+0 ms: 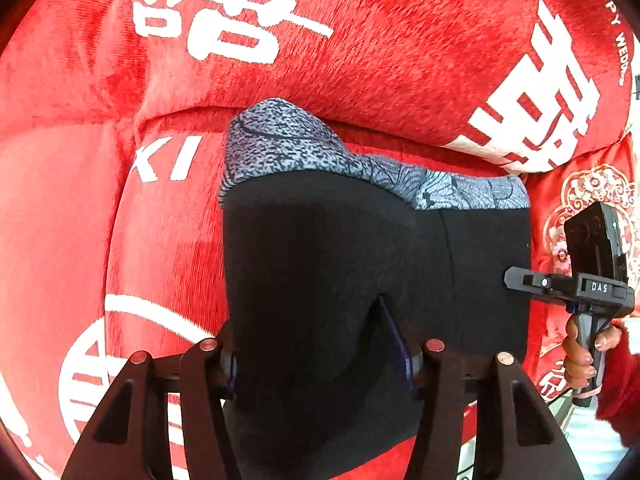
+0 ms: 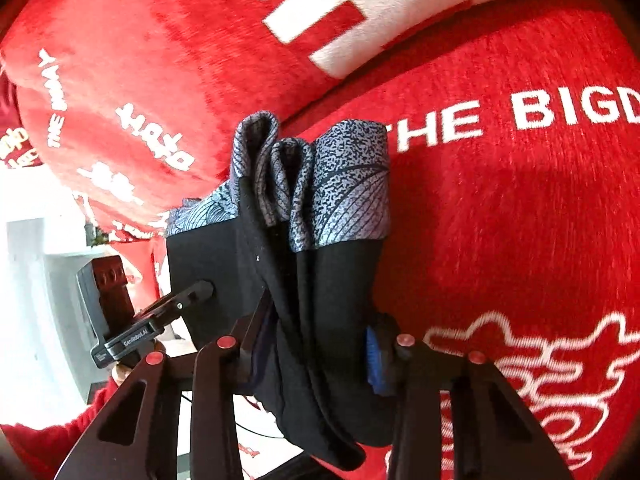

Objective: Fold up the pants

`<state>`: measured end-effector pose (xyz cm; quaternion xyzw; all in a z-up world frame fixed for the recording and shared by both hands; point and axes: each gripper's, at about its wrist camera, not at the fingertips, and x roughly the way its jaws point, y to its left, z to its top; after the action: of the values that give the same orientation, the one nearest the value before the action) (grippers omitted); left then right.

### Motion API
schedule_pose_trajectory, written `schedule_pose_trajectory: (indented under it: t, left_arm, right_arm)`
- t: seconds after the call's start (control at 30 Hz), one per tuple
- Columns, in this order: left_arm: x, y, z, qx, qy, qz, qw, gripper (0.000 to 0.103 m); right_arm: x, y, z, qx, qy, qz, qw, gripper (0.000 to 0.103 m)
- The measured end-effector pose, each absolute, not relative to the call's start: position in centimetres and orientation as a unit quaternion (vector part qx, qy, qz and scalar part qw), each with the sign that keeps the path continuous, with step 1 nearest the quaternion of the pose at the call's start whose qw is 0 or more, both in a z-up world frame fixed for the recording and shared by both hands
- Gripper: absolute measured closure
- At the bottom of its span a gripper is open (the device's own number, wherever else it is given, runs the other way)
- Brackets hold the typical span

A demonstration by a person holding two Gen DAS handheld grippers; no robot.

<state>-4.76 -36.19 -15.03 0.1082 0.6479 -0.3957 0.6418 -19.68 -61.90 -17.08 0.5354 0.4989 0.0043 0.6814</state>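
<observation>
The pants (image 1: 340, 240) are black with a grey patterned band (image 1: 280, 140) along the far edge, folded into a thick bundle over the red sofa. My left gripper (image 1: 320, 360) is shut on the bundle's near edge, with black cloth filling the space between its fingers. The right gripper (image 1: 516, 278) comes in from the right and holds the bundle's right end. In the right wrist view the pants (image 2: 340, 280) show as several stacked layers, and my right gripper (image 2: 316, 356) is shut on them. The left gripper (image 2: 204, 290) meets the cloth on the left side.
Red plush sofa cushions (image 1: 380, 60) with white lettering lie behind and under the pants. A hand (image 1: 580, 356) in a red sleeve holds the right gripper's handle. White furniture (image 2: 32, 260) stands beyond the sofa's edge on the left of the right wrist view.
</observation>
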Motion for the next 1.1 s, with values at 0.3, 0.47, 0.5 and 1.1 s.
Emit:
schedule_pose_trajectory:
  t: [0.3,0.47,0.5,1.1]
  left_arm:
    - [-8.1,-31.6,-11.8,0.111,0.645,-0.384,0.652,0.046]
    - [-9.3,-28.9,-12.5,0.119,0.651,-0.383,0.645,0.046]
    - [-9.4,-28.5,-13.0,0.121,0.652,-0.383,0.644,0.046]
    - [-10.2,-24.3,-15.2,0.213,0.604,-0.285,0.713,0.001]
  right_arm:
    - [-22.5,-58.0,-14.4,0.535,0.499,0.031,0.681,0.062]
    - [-24.6,-55.1,-14.6,0.539,0.499,0.025,0.678,0.062]
    - [-24.9,-54.7,-14.9,0.54,0.499,0.022,0.677,0.062]
    - [-25.9,-50.7,-16.0,0.406,0.572,-0.152,0.697,0.027]
